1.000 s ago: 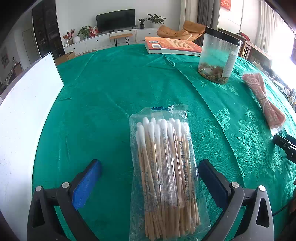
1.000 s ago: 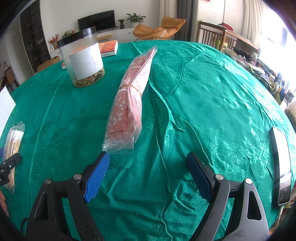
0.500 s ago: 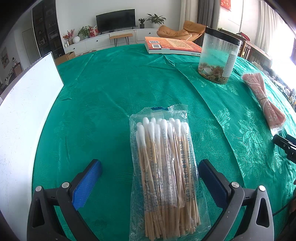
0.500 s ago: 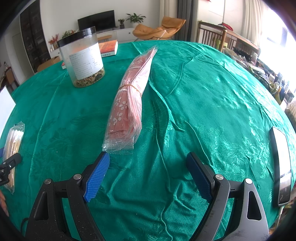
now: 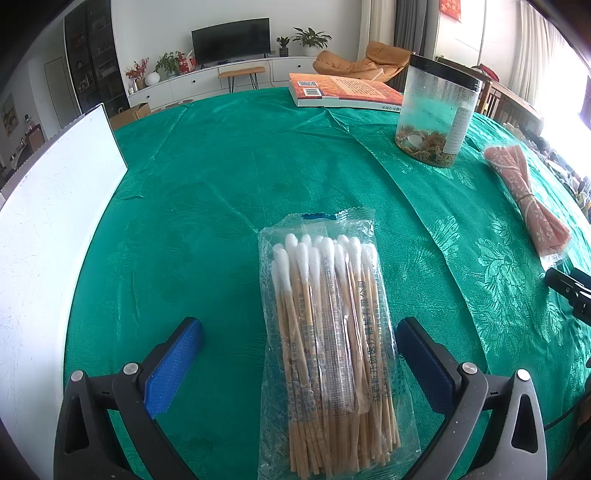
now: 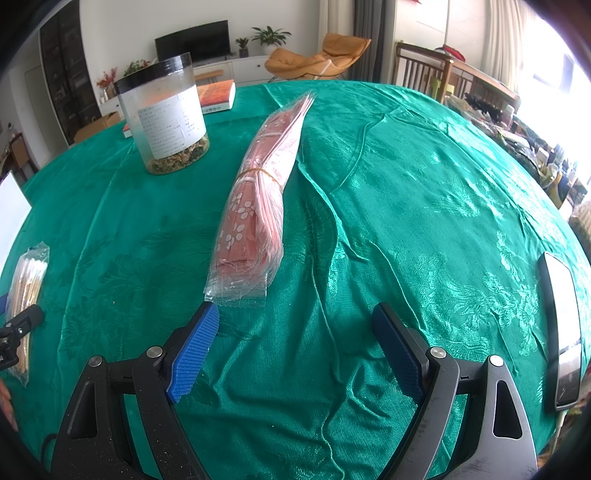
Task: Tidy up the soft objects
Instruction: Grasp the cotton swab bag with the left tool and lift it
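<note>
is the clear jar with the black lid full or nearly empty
Nearly empty: the jar stands upright with only a shallow layer of dried bits at its bottom; the walls above show clear through.

We read blue Chinese characters, 江西新开创医疗器械有限公司, along the clear plastic packet of wooden cotton swabs [image 5: 328, 354], lower centre; other labels stay illegible.

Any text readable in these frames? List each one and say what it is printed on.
"医疗器械有限公司", the end of a longer line: clear plastic pack of wooden cotton swabs.
White label on the clear black-lidded jar: too small to read.
Orange book cover: print and codes too small.
Red wall hanging: blurred, cut off.
</note>
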A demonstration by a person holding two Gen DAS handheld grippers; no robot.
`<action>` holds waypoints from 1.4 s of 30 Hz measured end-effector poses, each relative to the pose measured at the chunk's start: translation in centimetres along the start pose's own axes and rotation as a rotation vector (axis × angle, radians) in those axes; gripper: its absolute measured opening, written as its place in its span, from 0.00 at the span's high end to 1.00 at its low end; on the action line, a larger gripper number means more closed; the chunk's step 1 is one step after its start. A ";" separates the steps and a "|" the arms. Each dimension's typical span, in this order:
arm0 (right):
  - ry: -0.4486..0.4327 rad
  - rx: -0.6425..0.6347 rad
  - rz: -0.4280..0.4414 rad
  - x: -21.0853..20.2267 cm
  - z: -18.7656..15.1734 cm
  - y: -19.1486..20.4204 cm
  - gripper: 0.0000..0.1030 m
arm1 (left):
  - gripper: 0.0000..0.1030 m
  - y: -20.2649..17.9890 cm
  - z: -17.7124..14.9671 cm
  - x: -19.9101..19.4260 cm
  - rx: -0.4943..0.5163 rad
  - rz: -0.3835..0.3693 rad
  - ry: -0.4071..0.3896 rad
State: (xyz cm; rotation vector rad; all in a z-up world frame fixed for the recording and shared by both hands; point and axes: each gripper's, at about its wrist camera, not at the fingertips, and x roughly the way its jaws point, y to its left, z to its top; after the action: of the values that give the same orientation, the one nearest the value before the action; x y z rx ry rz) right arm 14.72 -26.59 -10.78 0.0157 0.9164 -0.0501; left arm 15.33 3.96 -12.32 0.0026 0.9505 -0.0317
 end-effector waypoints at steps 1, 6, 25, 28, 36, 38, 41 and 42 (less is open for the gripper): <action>0.000 0.000 0.000 0.0 0.0 0.0 0.15 | 0.00 0.0 0.0 0.0 0.000 0.000 0.000; 0.000 0.000 0.000 0.0 0.0 0.0 0.15 | 0.00 0.0 0.0 0.0 0.000 0.000 0.000; 0.000 0.000 0.000 0.0 0.0 0.0 0.15 | 0.00 0.0 0.0 0.0 0.000 0.000 0.000; -0.001 0.000 0.002 -0.1 0.0 0.0 0.15 | 0.00 0.0 0.0 0.0 0.000 -0.001 0.000; -0.040 0.070 0.095 -5.5 0.2 -1.4 0.17 | 0.00 0.2 0.2 -0.2 0.052 -0.041 0.058; -0.074 0.041 0.075 -6.5 2.4 -0.6 0.17 | 0.00 0.1 0.3 -0.2 0.050 -0.040 0.077; -0.041 -0.026 0.056 -4.0 6.8 1.6 0.17 | 0.00 -0.1 0.4 -0.1 0.060 -0.044 0.099; 0.004 -0.046 0.042 -2.0 7.9 2.3 0.17 | 0.00 -0.1 0.4 -0.1 0.065 -0.047 0.105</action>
State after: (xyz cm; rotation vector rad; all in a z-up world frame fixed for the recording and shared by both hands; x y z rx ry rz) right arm 19.89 -24.47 -4.34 -0.0073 0.9211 0.0096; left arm 15.59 3.81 -12.05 0.0421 1.0543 -0.1064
